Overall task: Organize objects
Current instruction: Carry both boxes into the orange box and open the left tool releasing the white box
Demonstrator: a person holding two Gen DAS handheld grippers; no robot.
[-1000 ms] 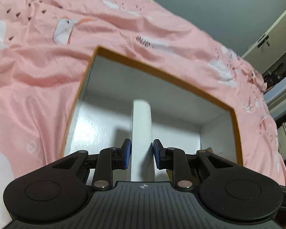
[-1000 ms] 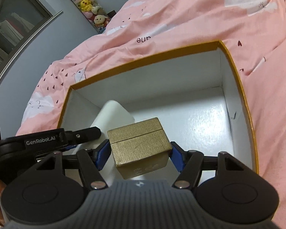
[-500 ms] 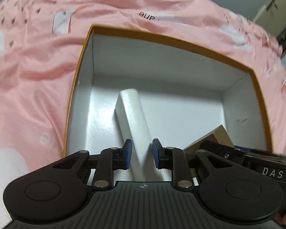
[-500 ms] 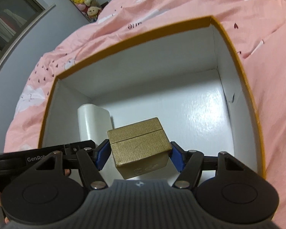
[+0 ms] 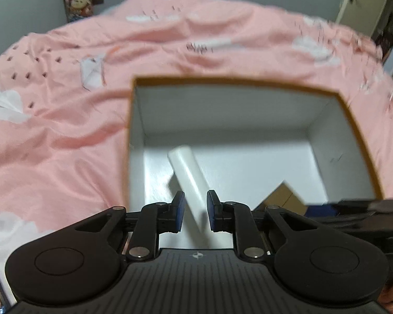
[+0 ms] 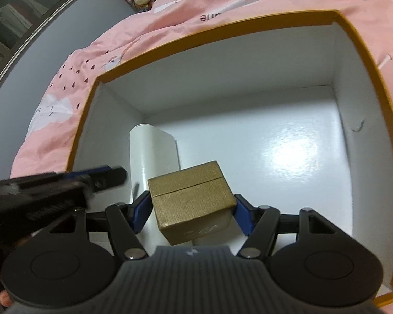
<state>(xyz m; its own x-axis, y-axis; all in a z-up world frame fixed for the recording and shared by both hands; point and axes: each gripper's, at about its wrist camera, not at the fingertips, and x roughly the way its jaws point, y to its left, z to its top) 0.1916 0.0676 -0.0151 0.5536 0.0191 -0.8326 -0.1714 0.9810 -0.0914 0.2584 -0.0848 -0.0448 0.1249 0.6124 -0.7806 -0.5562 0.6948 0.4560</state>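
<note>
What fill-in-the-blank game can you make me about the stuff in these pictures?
The small box in the right gripper is ___ coloured.
The white tube lies ___ the big open box.
The big open box sits on a ___ bedspread.
Missing words: gold, inside, pink.

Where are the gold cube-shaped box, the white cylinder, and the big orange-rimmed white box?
Gold cube-shaped box [image 6: 190, 198]: right wrist view, front face.
White cylinder [image 5: 187, 172]: left wrist view, middle of its side.
Orange-rimmed white box [image 6: 222, 23]: right wrist view, far rim.
</note>
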